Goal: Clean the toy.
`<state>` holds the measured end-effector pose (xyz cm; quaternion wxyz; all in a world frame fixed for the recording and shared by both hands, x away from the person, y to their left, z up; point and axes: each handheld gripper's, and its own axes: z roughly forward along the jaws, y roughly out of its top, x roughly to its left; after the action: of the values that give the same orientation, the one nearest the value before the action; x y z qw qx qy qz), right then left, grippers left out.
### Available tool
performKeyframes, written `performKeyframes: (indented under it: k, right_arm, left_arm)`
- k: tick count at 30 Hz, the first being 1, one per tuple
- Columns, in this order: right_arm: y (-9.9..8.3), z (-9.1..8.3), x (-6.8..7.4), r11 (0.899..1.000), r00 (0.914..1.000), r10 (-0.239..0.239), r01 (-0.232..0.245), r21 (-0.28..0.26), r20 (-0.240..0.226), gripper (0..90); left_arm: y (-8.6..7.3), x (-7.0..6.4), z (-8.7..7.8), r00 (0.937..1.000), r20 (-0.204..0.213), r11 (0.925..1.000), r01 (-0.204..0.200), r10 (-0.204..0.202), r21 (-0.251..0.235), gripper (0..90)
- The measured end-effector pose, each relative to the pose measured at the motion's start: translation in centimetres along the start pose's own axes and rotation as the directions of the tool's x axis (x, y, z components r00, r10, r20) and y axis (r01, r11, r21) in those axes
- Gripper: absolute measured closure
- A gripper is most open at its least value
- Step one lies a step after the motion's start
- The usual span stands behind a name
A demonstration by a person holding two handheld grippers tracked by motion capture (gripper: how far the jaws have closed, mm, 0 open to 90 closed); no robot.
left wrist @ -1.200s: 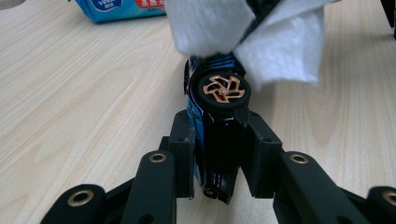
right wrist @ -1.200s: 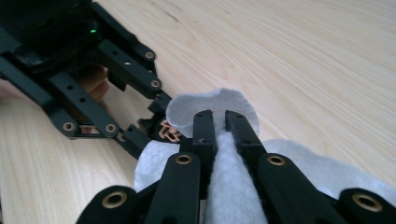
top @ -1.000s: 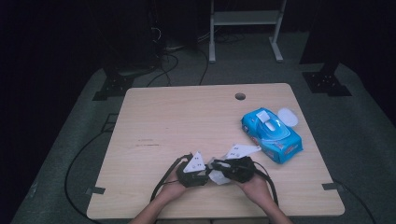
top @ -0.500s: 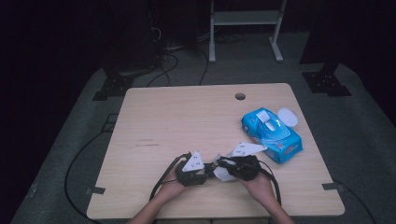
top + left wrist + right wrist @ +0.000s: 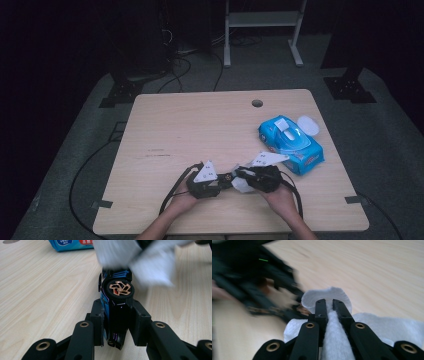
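Observation:
My left gripper point(image 5: 117, 315) is shut on a small black and blue toy car point(image 5: 116, 291) whose copper-spoked wheel faces the camera. My right gripper point(image 5: 329, 305) is shut on a white wet wipe point(image 5: 334, 345), and the wipe point(image 5: 140, 255) hangs blurred over the far end of the car. In the high view both grippers meet near the table's front edge, the left gripper point(image 5: 216, 184) and the right gripper point(image 5: 240, 180) nose to nose with the wipe point(image 5: 243, 185) between them. Two hands hold them from below.
A blue pack of wet wipes point(image 5: 291, 142) with its white lid flipped open lies at the right of the wooden table point(image 5: 200, 125). A cable hole point(image 5: 257, 103) is at the back. Cables trail off the front edge.
The right gripper with the wipe has shifted a little over the car between the frames; it is blurred with motion now. The left gripper has stayed in place holding the car.

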<state>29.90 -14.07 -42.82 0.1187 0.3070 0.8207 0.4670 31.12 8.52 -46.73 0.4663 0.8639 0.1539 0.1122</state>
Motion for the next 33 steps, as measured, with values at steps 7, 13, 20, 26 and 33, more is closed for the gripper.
performKeyframes:
  k: [7, 13, 20, 26, 33]
  right_arm:
    - [0.3, 0.4, 0.5, 0.999, 0.999, -0.042, 0.042, 0.012, 0.01, 81.8]
    - [-1.0, -2.0, -2.9, 0.999, 0.9925, 0.039, -0.038, -0.009, 0.116, 81.9]
    - [-0.9, -2.0, -2.4, 0.999, 0.9948, 0.048, -0.046, -0.026, 0.09, 81.9]
    - [-0.4, -0.7, -1.0, 0.999, 0.9967, -0.04, 0.04, 0.008, 0.07, 81.9]
    - [-1.6, -3.0, -4.4, 0.996, 0.9852, 0.089, -0.085, -0.029, 0.146, 81.8]
  left_arm:
    - [-0.2, 0.2, -0.3, 1.0, -0.002, 1.0, 0.006, -0.006, 0.004, 68.0]
    - [-0.2, 0.5, -0.4, 1.0, -0.005, 1.0, 0.004, -0.004, 0.004, 67.9]
    - [-0.2, 0.5, -0.3, 0.9999, -0.012, 0.9999, 0.002, -0.001, 0.012, 67.7]
    - [-0.4, 0.8, -0.6, 0.9997, -0.022, 0.9999, 0.008, -0.008, 0.008, 67.6]
    - [-0.4, 1.0, -0.7, 0.9998, -0.02, 0.9999, 0.006, -0.006, 0.015, 67.5]
